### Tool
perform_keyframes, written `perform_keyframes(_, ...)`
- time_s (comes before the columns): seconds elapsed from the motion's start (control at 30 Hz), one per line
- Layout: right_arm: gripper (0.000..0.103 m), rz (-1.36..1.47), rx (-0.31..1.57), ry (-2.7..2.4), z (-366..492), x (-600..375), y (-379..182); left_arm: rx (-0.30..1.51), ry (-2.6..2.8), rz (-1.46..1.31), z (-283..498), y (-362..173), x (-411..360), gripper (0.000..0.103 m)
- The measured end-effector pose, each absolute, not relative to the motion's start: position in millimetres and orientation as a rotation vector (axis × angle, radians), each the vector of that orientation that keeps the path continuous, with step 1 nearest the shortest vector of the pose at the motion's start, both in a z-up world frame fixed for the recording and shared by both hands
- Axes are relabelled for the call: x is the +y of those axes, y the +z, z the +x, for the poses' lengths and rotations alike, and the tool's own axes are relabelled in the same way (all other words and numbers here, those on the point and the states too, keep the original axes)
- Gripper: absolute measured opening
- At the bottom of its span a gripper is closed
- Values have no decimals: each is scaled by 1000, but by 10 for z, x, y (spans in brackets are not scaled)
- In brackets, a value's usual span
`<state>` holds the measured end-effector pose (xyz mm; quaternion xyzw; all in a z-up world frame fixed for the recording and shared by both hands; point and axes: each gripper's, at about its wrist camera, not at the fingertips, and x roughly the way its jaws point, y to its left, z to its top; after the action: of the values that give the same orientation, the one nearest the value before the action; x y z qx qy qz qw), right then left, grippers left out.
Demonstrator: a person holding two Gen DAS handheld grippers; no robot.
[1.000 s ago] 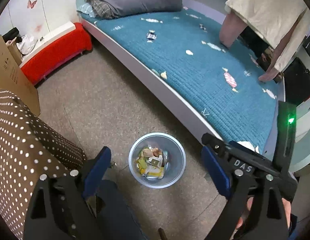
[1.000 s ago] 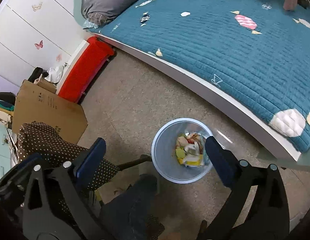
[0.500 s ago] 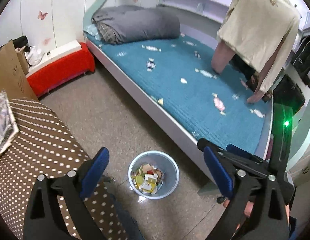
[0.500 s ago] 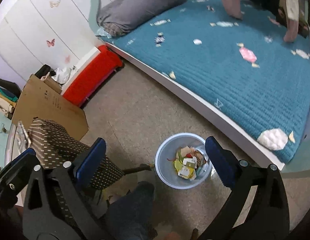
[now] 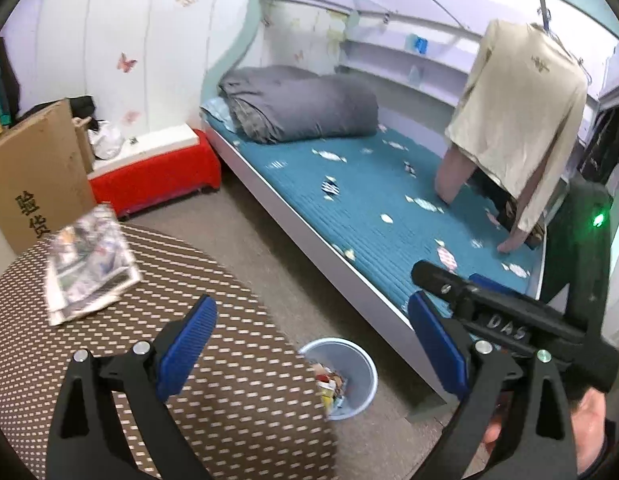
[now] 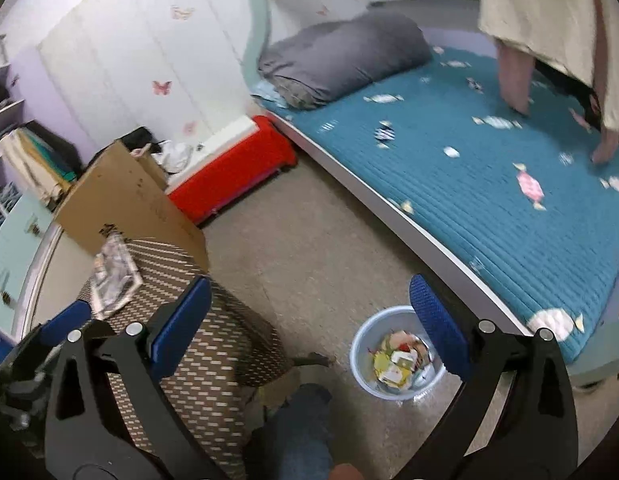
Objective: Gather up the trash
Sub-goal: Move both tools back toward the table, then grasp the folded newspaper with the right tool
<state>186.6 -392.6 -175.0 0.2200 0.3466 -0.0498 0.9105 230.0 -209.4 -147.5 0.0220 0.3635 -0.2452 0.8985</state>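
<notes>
A pale blue trash bin (image 5: 347,364) (image 6: 363,350) stands on the floor beside the bed, holding several colourful wrappers (image 6: 397,362). My left gripper (image 5: 313,344) is open and empty, high above the dotted table and the bin. My right gripper (image 6: 309,320) is open and empty, high above the floor left of the bin. A folded glossy paper (image 5: 87,264) (image 6: 111,276) lies on the brown dotted table (image 5: 245,380) (image 6: 205,364). The right gripper's body also shows in the left wrist view (image 5: 509,320).
A bed with a teal candy-print cover (image 5: 369,216) (image 6: 489,184) and a rolled grey duvet (image 5: 301,108) runs along the right. A beige garment (image 5: 517,120) hangs over it. A red box (image 5: 157,176) and a cardboard carton (image 5: 33,176) stand by the wall. My knee (image 6: 305,432) is below.
Both grippers have risen and tilted up, so the bin has shrunk and moved lower in view. The dotted table top and the paper on it have come into sight.
</notes>
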Motion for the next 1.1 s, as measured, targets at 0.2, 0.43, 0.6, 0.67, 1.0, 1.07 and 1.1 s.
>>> perform_keyframes(0.2, 97, 376, 698, 3, 2036, -3364, -1509, 703, -423, 0, 2322, -1356, -1421, 94)
perform_keyframes(0.43, 97, 286, 730, 152, 2429, -2596, -1522, 682, -294, -54, 2473, -1426, -542, 94)
perform_keyframes(0.6, 97, 246, 785, 248, 2871, -2118, -1751, 715, -195, -105, 2647, -1649, 63, 94)
perform_keyframes(0.67, 97, 230, 808, 291, 3090, -1955, -1865, 733, -160, -126, 2729, -1758, 277, 94)
perform_keyframes(1.0, 96, 290, 873, 484, 4129, -1620, -2337, 815, -60, -176, 3085, -2224, 928, 94)
perform_keyframes(1.07, 50, 309, 892, 531, 4164, -1581, -2382, 825, -49, -186, 3139, -2266, 986, 94)
perform_keyframes(1.1, 40, 304, 892, 540, 4138, -1564, -2390, 826, -46, -190, 3154, -2281, 1021, 94)
